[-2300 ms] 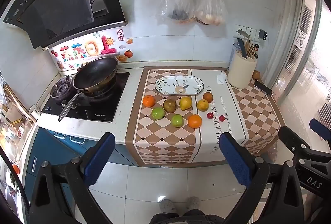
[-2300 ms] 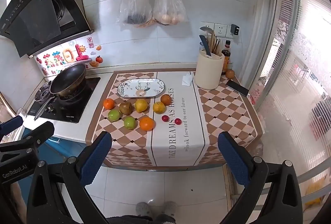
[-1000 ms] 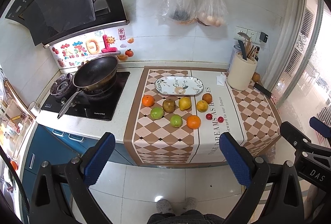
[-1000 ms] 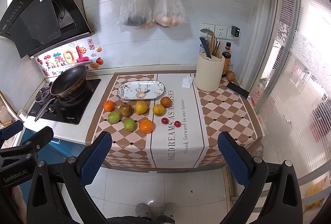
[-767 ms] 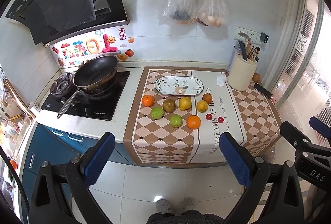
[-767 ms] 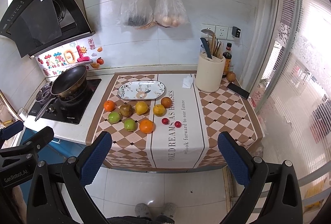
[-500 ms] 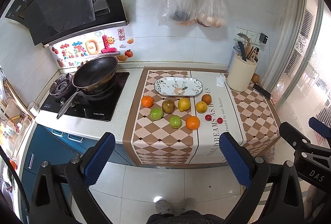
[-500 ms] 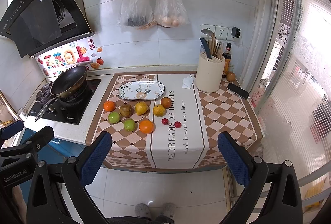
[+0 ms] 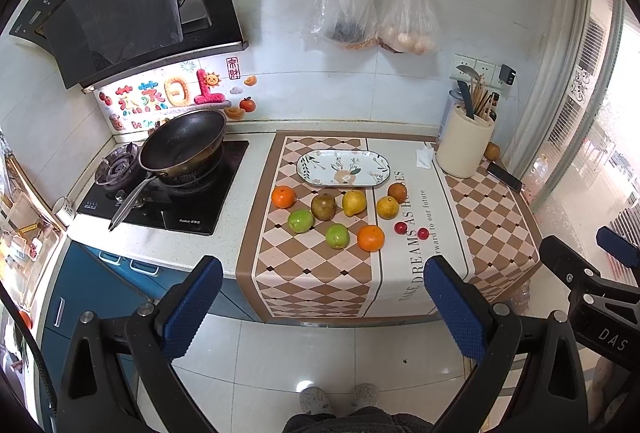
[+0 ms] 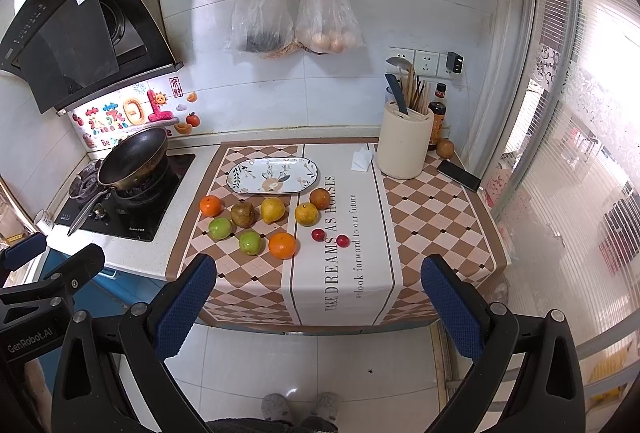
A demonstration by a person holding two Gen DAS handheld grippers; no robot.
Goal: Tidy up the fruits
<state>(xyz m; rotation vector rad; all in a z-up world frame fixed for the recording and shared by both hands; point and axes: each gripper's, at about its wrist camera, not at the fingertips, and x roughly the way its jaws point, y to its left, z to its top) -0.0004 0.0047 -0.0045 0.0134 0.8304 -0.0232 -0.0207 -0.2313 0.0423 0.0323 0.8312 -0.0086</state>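
Several fruits lie on a checkered cloth [image 9: 312,273] on the counter: two oranges [image 9: 370,238], two green apples [image 9: 336,235], a brown pear [image 9: 323,206], a yellow pear [image 9: 354,202], and two small red fruits [image 9: 400,228]. An empty oval patterned plate [image 9: 343,167] lies behind them; it also shows in the right wrist view [image 10: 272,174]. My left gripper [image 9: 322,307] is open and empty, well back from the counter above the floor. My right gripper [image 10: 318,303] is open and empty too, also short of the counter edge.
A black wok [image 9: 182,145] sits on the stove at left. A cream utensil holder [image 10: 405,143], a sauce bottle [image 10: 437,117], a phone [image 10: 458,175] and a folded tissue [image 10: 362,159] stand at the back right. Two plastic bags [image 10: 294,21] hang on the wall.
Both grippers have stayed open and nearly still; the view has shifted only slightly.
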